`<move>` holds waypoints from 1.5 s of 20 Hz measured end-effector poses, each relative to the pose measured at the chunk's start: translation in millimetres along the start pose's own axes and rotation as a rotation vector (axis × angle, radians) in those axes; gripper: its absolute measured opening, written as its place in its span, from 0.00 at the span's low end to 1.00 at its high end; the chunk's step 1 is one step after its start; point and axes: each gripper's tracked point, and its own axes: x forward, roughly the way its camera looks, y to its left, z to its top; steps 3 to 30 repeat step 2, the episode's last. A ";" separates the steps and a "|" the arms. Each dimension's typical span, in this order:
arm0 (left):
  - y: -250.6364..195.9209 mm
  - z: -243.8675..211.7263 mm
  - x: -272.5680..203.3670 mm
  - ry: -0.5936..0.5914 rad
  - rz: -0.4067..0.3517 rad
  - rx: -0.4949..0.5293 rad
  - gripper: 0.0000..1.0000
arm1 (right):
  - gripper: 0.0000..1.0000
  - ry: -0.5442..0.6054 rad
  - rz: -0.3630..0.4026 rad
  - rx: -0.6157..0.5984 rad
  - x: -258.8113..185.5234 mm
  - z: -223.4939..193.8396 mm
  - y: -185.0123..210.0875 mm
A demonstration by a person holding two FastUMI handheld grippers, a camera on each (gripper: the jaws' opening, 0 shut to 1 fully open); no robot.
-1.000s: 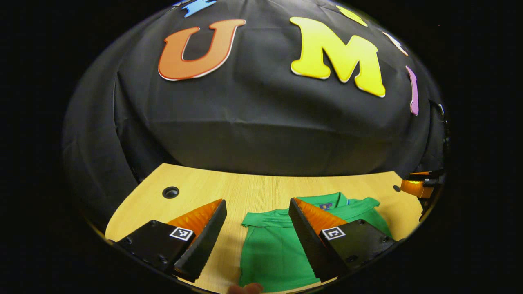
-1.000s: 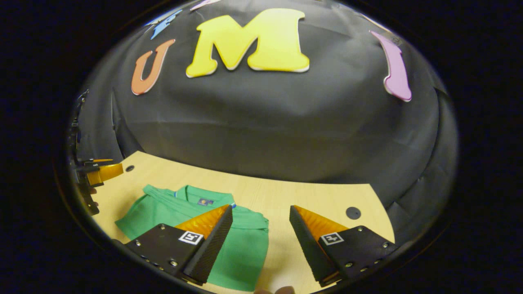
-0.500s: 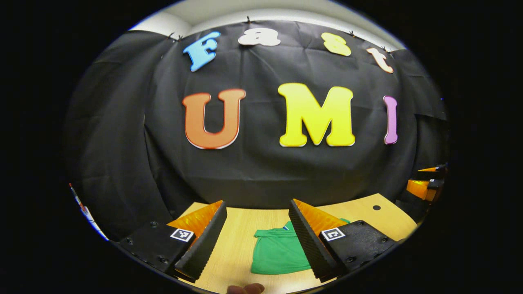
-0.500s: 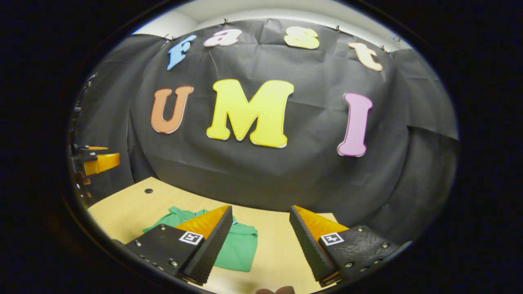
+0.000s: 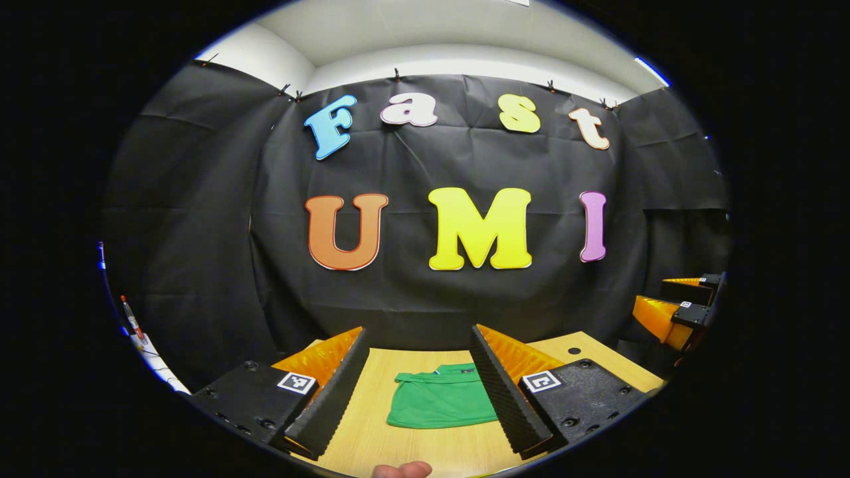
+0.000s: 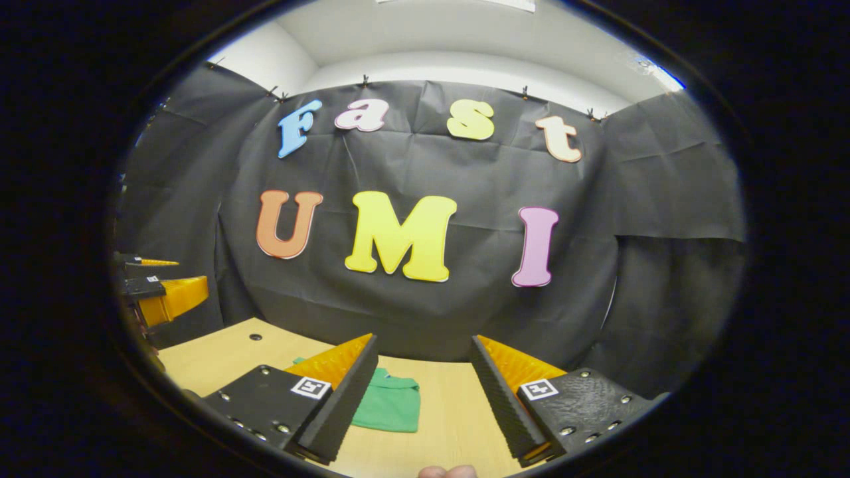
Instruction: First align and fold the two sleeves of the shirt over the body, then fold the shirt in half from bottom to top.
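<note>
The green shirt (image 5: 441,403) is lying folded flat on the wooden counter (image 5: 372,431), near the black booth wall (image 5: 465,299). The left claw (image 5: 418,392) is hovering above the counter with its jaws spread wide, holding nothing. The right claw (image 6: 425,392) is likewise gaping and empty (the shirt (image 6: 388,408) is showing beside its left finger).

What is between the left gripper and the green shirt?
Just bare wooden table. In the left gripper view, the open left gripper frames the folded shirt.
</note>
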 end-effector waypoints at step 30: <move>1.3 0.1 -3.4 -0.003 0.004 -0.013 0.97 | 0.88 0.003 -0.006 0.007 -6.8 0.0 2.1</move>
